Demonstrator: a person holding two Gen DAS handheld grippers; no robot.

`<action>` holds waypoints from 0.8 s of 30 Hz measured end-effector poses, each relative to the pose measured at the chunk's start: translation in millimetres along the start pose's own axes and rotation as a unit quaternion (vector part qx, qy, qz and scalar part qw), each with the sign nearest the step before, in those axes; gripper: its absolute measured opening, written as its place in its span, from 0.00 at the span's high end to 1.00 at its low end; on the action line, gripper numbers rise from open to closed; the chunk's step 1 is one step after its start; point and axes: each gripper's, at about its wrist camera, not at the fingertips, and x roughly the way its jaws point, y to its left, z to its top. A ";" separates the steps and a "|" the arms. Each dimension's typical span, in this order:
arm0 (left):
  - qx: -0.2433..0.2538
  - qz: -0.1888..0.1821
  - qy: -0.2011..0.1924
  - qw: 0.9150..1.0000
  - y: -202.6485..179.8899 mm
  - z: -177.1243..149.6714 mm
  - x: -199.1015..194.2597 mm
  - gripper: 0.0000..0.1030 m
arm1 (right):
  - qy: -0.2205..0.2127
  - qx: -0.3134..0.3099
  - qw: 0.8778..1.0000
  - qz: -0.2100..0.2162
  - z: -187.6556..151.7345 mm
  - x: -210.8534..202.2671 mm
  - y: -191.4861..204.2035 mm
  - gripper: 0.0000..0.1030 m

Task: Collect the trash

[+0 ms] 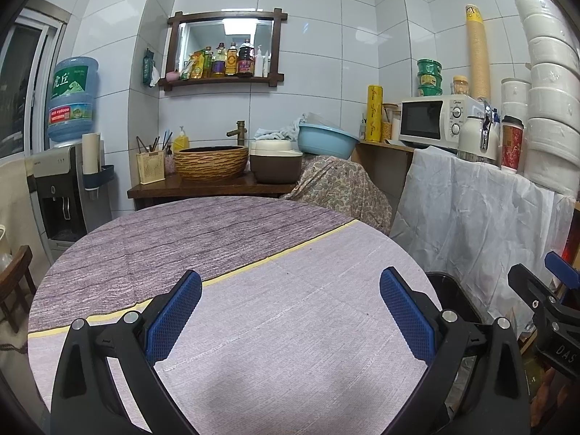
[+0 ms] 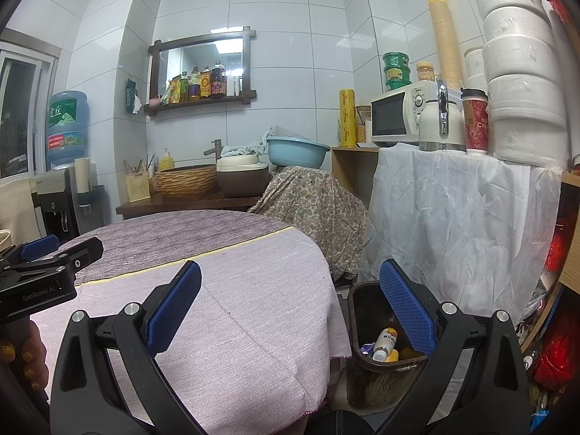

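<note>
Right wrist view: the dark bin (image 2: 377, 373) stands on the floor just beside the bench (image 2: 253, 326) edge, its interior visible. Inside lie a small white bottle (image 2: 384, 342) with a yellow label, tilted cap-down, a yellow item (image 2: 393, 355) touching it, and a purple scrap (image 2: 368, 348) at the left wall. The left wrist view shows only the bin's dark rim (image 1: 449, 290) past the bench edge; its contents are hidden there.

Right tool (image 2: 290, 308): jaws spread wide, nothing between the blue pads; the right pad overlaps the bin opening in the picture. Left tool (image 1: 290, 311): jaws likewise spread wide and holding nothing, over the bench. Each tool appears at the margin of the other's view; a hand (image 2: 25, 355) with gold-painted nails grips the left tool's handle.

Surface: round bench under a lilac cloth, with a darker grey-purple cloth on the far part and a yellow band (image 1: 253, 268) along the join.

Room: white-tiled walls; wood-framed mirror shelf (image 1: 224, 47) with bottles; water dispenser (image 1: 69, 166) at left; woven basin (image 1: 212, 163); blue bowl (image 1: 326, 141); microwave (image 1: 431, 123) on a white-draped shelf, beside stacked white containers (image 1: 551, 108).
</note>
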 end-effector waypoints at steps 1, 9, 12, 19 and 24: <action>0.000 0.000 0.000 1.000 0.6 -0.1 -0.1 0.05 | 0.000 0.000 1.000 0.000 0.3 0.5 -0.1 0.06; 0.001 0.001 0.001 1.000 1.4 -0.2 -0.5 0.05 | 0.001 0.000 1.000 0.001 0.5 0.9 -0.3 0.06; 0.000 0.001 0.003 1.000 2.0 -0.9 0.0 0.05 | 0.001 0.001 1.000 0.000 0.8 1.2 0.1 0.06; 0.000 0.002 0.003 1.000 2.8 -0.9 0.2 0.05 | 0.001 0.000 1.000 0.000 0.8 1.0 0.5 0.06; 0.001 0.002 0.005 1.000 3.2 -1.0 -0.6 0.05 | 0.001 0.001 1.000 0.000 0.5 0.7 0.4 0.06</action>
